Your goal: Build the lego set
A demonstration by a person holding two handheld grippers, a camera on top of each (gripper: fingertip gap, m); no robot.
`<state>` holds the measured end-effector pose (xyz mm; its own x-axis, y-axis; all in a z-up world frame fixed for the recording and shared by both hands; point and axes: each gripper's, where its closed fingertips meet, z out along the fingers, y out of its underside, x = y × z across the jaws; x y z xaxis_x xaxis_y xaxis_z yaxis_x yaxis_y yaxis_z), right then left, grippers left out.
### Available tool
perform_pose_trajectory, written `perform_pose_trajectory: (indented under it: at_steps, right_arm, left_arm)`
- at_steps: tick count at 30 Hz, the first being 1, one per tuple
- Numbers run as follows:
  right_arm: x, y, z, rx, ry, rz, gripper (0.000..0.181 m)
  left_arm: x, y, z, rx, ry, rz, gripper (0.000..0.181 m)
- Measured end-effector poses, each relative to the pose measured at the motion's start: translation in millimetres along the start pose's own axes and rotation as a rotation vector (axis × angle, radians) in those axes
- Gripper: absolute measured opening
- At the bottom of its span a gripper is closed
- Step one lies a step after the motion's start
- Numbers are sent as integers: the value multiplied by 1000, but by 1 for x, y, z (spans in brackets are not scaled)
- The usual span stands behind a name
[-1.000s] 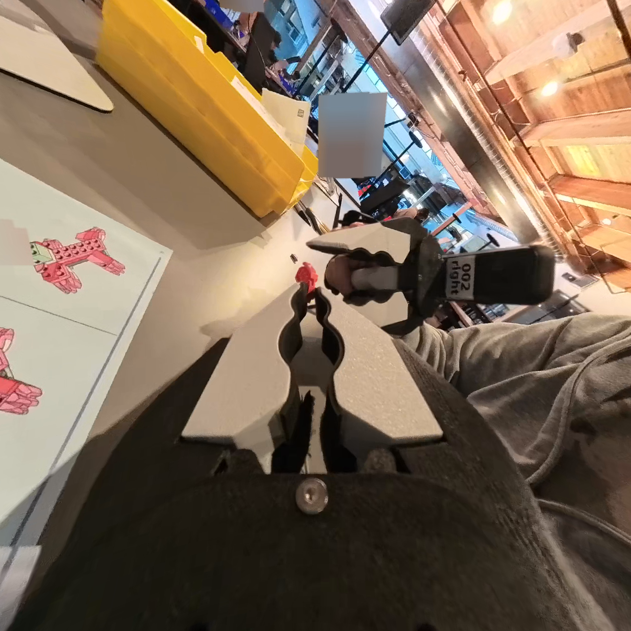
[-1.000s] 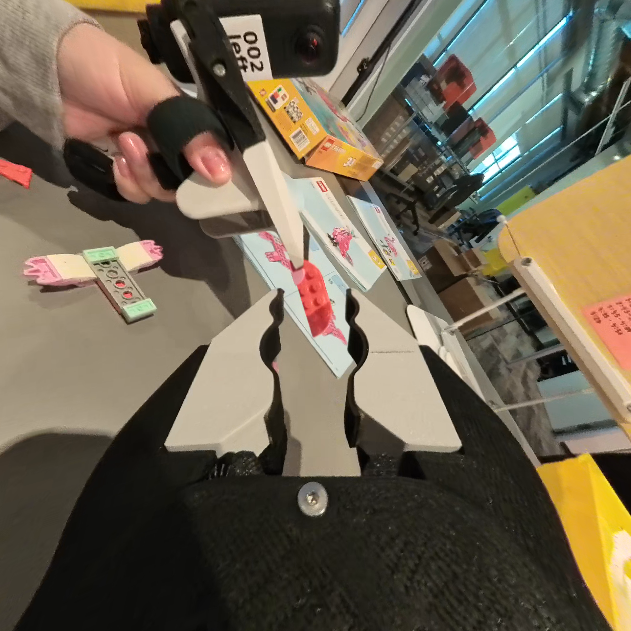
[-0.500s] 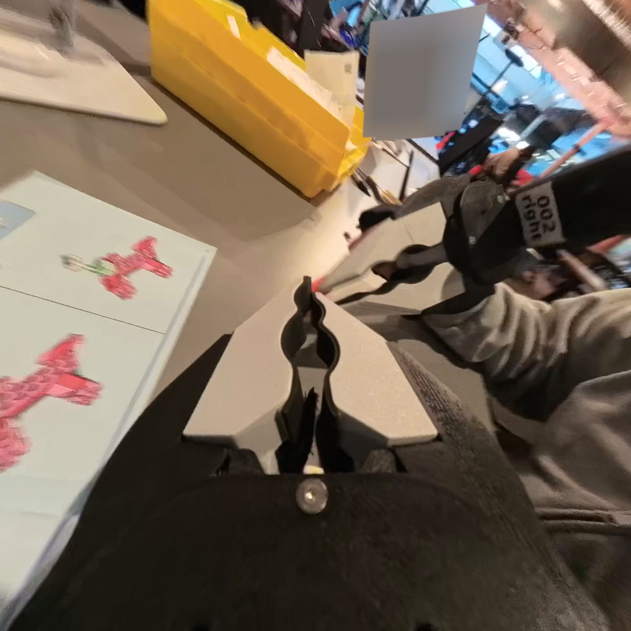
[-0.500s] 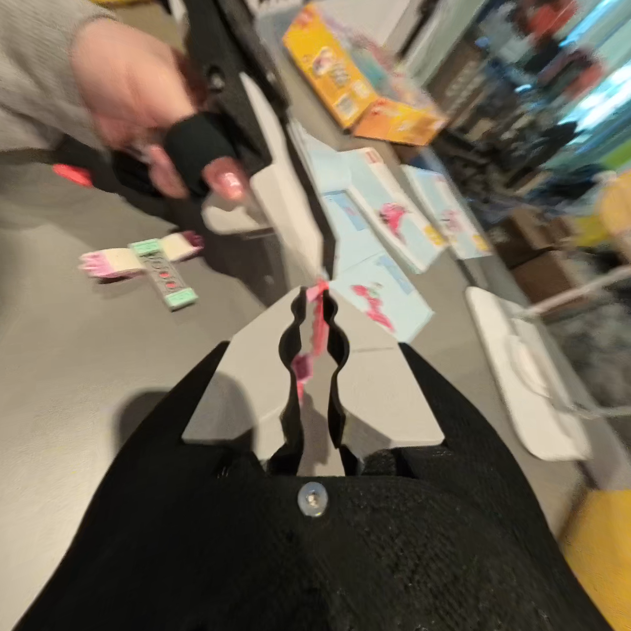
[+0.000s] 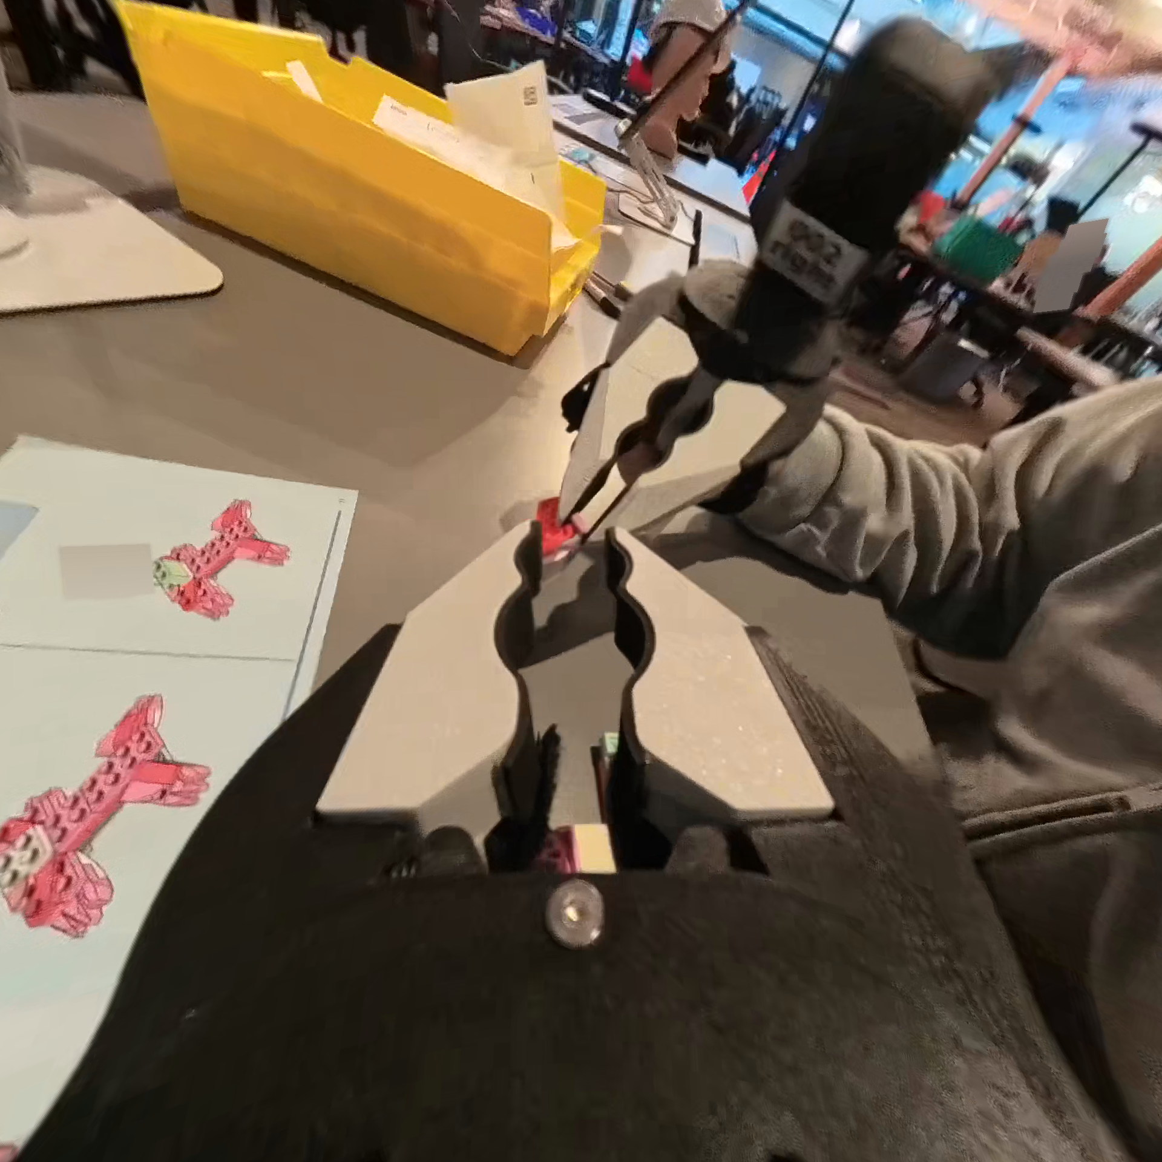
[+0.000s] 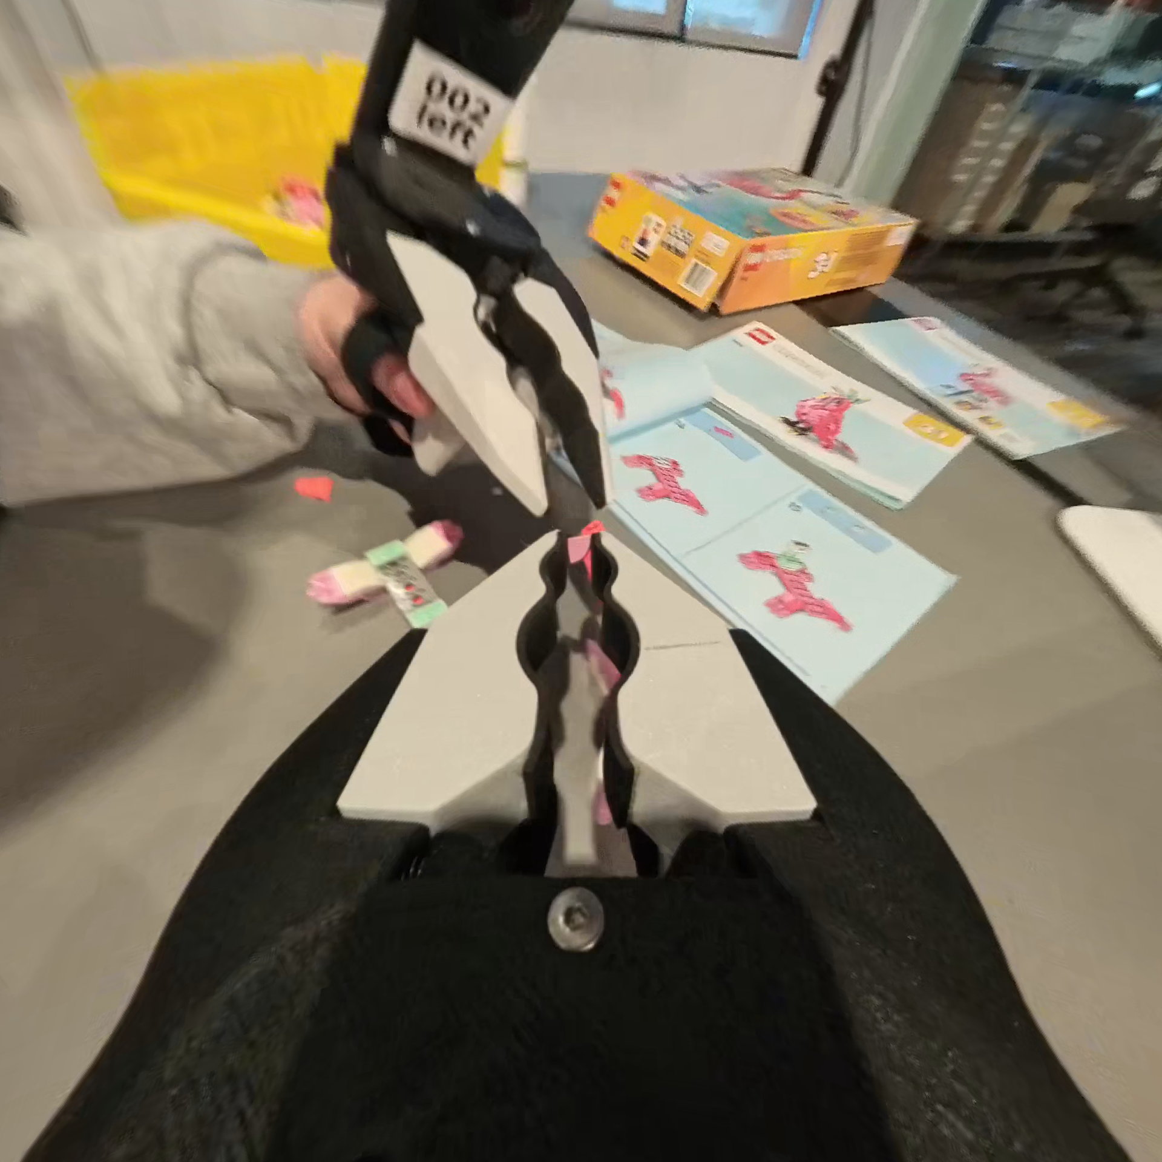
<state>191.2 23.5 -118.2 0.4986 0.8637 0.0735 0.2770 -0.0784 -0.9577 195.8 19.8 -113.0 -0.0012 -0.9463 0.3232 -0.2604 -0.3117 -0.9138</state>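
My right gripper (image 6: 580,547) is shut on a small red and pink brick piece (image 6: 588,533), which stands edge-on between its jaws. My left gripper (image 5: 573,544) is open and empty, its tips right at that piece (image 5: 553,525). In the right wrist view the left gripper (image 6: 569,503) points down at the piece from above. In the left wrist view the right gripper (image 5: 575,522) comes in from the upper right. A pink, cream, green and grey sub-assembly (image 6: 402,572) lies on the grey table, left of my right gripper.
An open instruction booklet (image 6: 786,534) lies right of the grippers, with more booklets (image 6: 981,383) and the set's box (image 6: 754,245) behind. A yellow bin (image 5: 352,188) stands at the back. A loose red piece (image 6: 313,487) lies on the table. A white flat base (image 5: 94,264) is at the far left. The tips of both grippers are at nearly the same place.
The left gripper held the red piece and has opened. The right gripper has shut on it. Both grippers have swung down toward the table.
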Motion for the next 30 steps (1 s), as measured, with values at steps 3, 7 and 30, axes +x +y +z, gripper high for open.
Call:
perform_pose_trajectory:
  at_steps: [3,7,30]
  right_arm:
    - [-8,-9,-5,82,-118,123,5]
    - [-14,-18,-9,147,-192,185,5]
    - [61,44,-51,-227,185,45,6]
  left_arm:
    - [10,-5,2,42,43,41,19]
    - [17,-9,-1,76,108,29,23]
    - [-19,-21,-295,163,-976,-157,4]
